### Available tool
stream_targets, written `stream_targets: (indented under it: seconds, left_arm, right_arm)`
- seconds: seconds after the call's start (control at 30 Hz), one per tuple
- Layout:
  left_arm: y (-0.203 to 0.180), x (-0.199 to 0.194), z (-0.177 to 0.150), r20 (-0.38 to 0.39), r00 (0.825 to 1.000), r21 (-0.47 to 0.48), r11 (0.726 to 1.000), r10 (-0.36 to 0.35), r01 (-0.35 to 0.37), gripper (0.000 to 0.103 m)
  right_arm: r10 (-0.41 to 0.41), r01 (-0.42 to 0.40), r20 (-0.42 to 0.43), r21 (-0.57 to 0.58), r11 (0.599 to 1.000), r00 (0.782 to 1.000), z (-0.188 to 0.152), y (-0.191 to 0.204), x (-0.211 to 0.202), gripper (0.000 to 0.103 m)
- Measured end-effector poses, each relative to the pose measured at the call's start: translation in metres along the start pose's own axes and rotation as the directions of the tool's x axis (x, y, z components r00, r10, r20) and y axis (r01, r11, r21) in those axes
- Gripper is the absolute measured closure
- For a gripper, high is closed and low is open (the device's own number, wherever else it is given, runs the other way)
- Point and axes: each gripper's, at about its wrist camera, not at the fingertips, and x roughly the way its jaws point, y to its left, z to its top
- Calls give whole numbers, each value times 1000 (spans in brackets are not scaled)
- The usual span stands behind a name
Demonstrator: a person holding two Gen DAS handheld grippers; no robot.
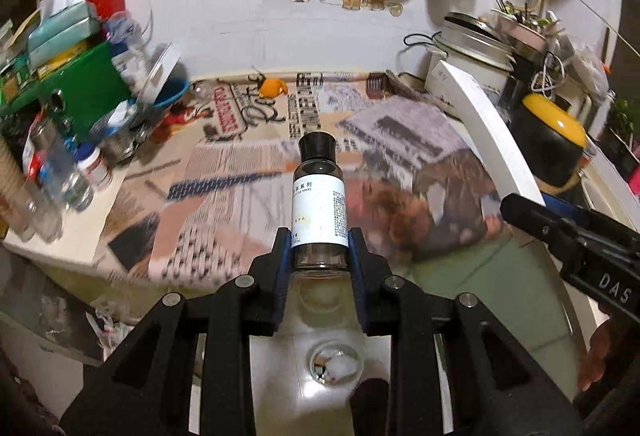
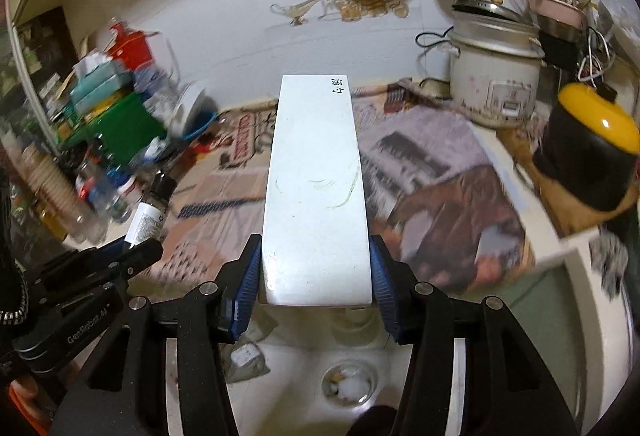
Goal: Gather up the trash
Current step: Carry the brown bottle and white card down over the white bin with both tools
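While both loads are hanging over the counter edge, the left gripper (image 1: 319,250) is clamping the bottle (image 1: 319,200), the right gripper (image 2: 316,276) is squeezing the white box (image 2: 316,188); keeping both fingers tight until release would be wise

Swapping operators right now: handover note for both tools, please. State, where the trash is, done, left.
Left tool: shut on the small bottle, black cap pointing away, held in the air above the white bin.
Right tool: shut on the white box, long side pointing forward, also over the bin.
Bin: bits of paper trash already lie at its bottom.
Done: both items are picked up and off the newspaper-covered counter.
Left: release bottle and box into the bin. An orange peel lies at the back of the counter, probably next.
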Motion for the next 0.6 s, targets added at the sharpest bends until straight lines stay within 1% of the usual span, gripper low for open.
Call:
stream_targets:
  seconds: [0.17, 0.37, 0.6]
  left_arm:
    - [10, -18, -33, -38, 999, -17, 1000, -26, 26, 76]
    - [7, -20, -71, -114, 993, -30, 999, -43, 40, 76]
    - [-8, 0, -107, -214, 976, -35, 999, -29, 22, 76]
  right_arm:
    - [-5, 5, -52, -4, 1000, 999, -33, 16, -14, 55]
    - [-17, 16, -111, -4, 1000, 994, -66, 22, -26, 55]
    - [-14, 20, -208, 26, 999, 978, -104, -1, -16, 55]
